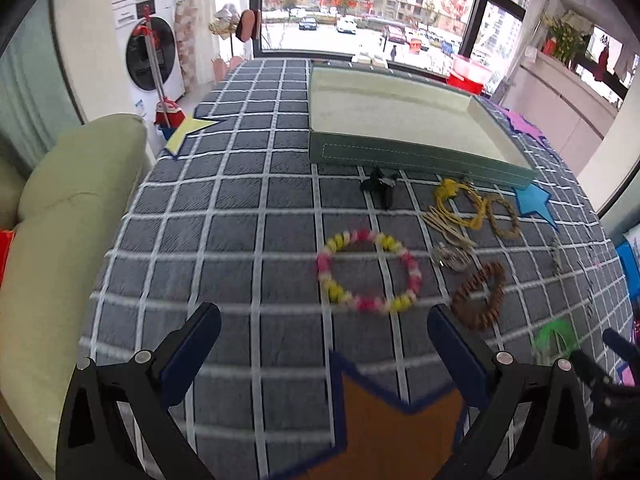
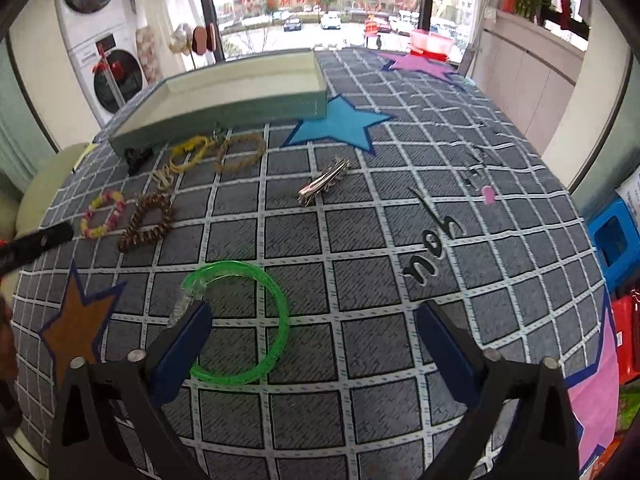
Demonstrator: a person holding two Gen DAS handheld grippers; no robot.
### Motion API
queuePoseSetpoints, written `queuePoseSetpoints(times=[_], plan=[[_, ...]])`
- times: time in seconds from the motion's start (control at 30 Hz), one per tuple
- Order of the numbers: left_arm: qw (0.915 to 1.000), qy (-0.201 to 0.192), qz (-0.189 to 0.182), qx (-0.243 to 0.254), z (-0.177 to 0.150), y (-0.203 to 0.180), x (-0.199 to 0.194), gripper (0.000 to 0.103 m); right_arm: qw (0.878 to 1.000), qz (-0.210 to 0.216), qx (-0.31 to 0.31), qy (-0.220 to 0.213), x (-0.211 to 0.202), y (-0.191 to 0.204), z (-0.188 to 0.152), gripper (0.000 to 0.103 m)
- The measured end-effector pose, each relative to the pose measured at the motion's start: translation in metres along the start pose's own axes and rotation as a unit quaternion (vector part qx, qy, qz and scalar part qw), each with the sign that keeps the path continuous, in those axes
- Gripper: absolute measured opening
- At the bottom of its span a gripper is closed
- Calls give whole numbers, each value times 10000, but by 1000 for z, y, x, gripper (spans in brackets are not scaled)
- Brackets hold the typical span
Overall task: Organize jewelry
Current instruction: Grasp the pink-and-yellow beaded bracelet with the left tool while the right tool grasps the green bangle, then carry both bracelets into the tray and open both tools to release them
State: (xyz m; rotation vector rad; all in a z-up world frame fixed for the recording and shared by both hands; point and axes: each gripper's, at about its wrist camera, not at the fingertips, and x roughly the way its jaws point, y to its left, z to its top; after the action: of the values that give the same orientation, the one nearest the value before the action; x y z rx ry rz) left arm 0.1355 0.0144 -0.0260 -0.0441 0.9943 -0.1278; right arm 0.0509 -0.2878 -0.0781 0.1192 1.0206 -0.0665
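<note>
1. The left gripper (image 1: 324, 332) hangs over the checked cloth (image 1: 240, 216) on the surface with its jaws spread wide and nothing between them; the pink-and-yellow bracelet (image 1: 370, 276) lies on the cloth just ahead of the fingertips.
2. The right gripper (image 2: 314, 330) also has its jaws released and wide apart, with no pad pressing on anything. The green bangle (image 2: 240, 320) lies flat between them, its left part beside the left finger (image 2: 180, 348).
3. The green tray (image 1: 400, 152) sits at the far side of the surface, with nothing seen inside it.
4. Near its front wall lie a black clip (image 1: 380, 186), a yellow cord bracelet (image 1: 460, 204) and a braided tan bracelet (image 1: 506, 218).
5. A brown beaded bracelet (image 1: 480, 296) rests right of the pink-and-yellow one.
6. A silver hair clip (image 2: 324, 182) lies apart, near the blue star patch (image 2: 340, 124).
</note>
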Motion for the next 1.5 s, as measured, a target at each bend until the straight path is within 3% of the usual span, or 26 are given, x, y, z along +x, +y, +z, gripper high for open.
queuePoseSetpoints(times=[0.17, 0.3, 0.4, 0.47, 0.5, 0.53, 0.77, 0.97, 1.17, 1.5], plan=[[9992, 388, -121, 22, 13, 1, 32, 97, 9994, -64, -229, 243, 10, 9, 0, 75], [9987, 303, 35, 406, 15, -10, 37, 88, 9989, -1, -377, 281, 10, 15, 2, 62], [9977, 238, 32, 640, 15, -18, 37, 75, 9983, 75, -491, 308, 10, 20, 5, 46], [9970, 213, -49, 749, 16, -23, 35, 52, 9979, 104, -554, 316, 10, 24, 7, 31], [9964, 195, -90, 815, 15, -26, 33, 43, 9978, 96, -581, 317, 10, 25, 7, 19], [9960, 197, -137, 861, 16, -28, 34, 26, 9978, 94, -584, 310, 10, 26, 8, 11], [9949, 307, -763, 583, 18, -25, 26, 24, 9985, 269, -439, 161, 2, 19, 20, 8], [9937, -10, -993, 518, 36, -28, -2, 24, 9979, 605, -207, -36, -13, 9, 56, 8], [9902, -384, -1299, 327, 76, -31, -29, 24, 9964, 745, -301, -265, -17, 12, 112, 8], [9926, -754, -939, 122, 158, -31, 1, 24, 9956, 775, -415, -325, 23, 28, 212, 8]])
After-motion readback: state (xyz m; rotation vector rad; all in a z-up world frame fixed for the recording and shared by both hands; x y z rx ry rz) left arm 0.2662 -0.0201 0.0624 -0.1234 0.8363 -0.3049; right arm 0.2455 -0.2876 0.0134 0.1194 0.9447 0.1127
